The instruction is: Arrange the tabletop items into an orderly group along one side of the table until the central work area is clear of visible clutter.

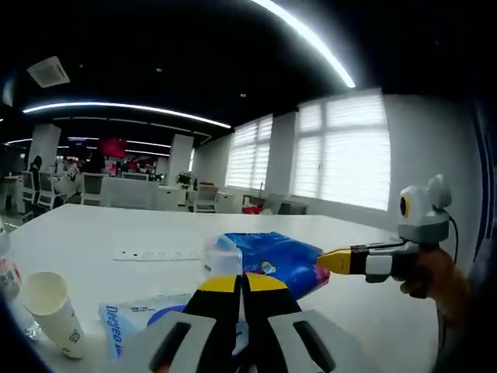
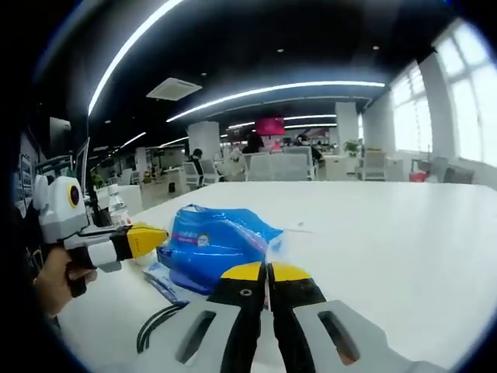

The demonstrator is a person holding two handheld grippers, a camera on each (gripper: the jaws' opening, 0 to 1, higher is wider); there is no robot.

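Both grippers meet at a blue plastic bag (image 1: 276, 260) mid-frame on the white desk (image 1: 116, 229). Left gripper (image 1: 242, 281) clenched, just below it; right gripper (image 2: 268, 271) clenched at its right edge.

- left yellow-tipped two-jaw gripper (image 1: 241, 289): jaws pressed together, level, pointing forward
- right yellow-tipped two-jaw gripper (image 2: 269, 277): jaws together, held by a hand (image 1: 432, 277)

Counter (image 1: 101, 229): smooth white surface, slightly glossy. Blue bag (image 1: 279, 260): thin, crinkled plastic film with a glossy sheen. Cup (image 1: 53, 311): matt off-white paper. Flat packet (image 1: 128, 326): glossy printed plastic wrap. Left gripper (image 1: 242, 284) and right gripper (image 2: 268, 273): smooth grey plastic, jaws tipped in yellow and black.
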